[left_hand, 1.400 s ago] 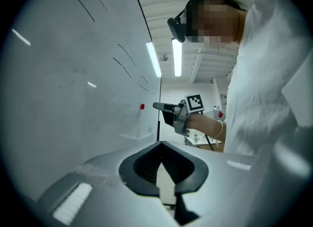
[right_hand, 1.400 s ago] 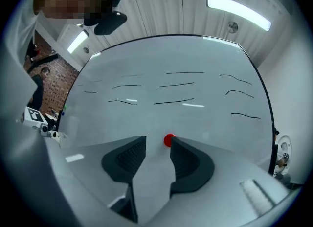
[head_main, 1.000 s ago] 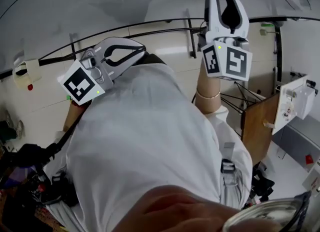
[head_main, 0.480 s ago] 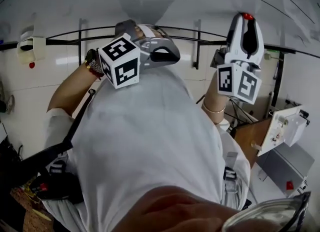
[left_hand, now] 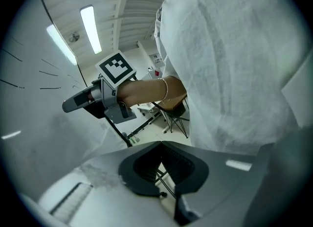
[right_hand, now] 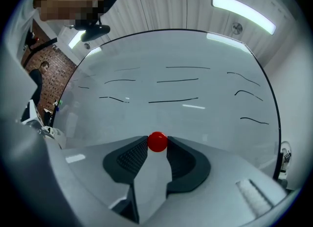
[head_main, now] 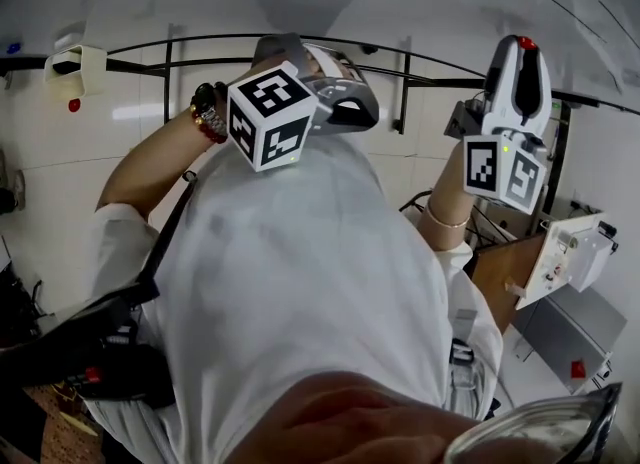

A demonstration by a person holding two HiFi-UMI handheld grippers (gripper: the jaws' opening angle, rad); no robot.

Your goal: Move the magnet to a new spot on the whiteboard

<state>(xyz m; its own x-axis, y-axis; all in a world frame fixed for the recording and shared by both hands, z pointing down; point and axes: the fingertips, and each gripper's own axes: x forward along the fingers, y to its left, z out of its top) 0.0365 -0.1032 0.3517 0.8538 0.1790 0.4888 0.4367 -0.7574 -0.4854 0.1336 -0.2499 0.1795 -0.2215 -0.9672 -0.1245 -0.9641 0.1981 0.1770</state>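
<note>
Nearest the head camera, a white shirt [head_main: 300, 282] of soft wrinkled cloth fills the middle, with both arms raised past it. Left gripper [head_main: 360, 112] is up at centre, its marker cube [head_main: 272, 117] facing the camera and a beaded bracelet [head_main: 205, 112] on that wrist. In its own view the left gripper [left_hand: 159, 145] has its ribbed dark pads meeting at the tips with nothing between them. Right gripper [head_main: 520, 50], a glossy white shell with a black slot, points up at the right. In its view the right gripper [right_hand: 157, 146] has its jaws clamped on the magnet [right_hand: 157, 142], a small smooth red ball pinched right at the tips, one textured black pad on each side. From the head view the magnet [head_main: 519, 43] sits at the gripper's tip, just above the whiteboard's black lower edge and toward its right end; contact with the board cannot be told. Behind it the whiteboard [right_hand: 186, 74] is glossy white with thin black marker strokes [right_hand: 173, 101] across the middle.
</note>
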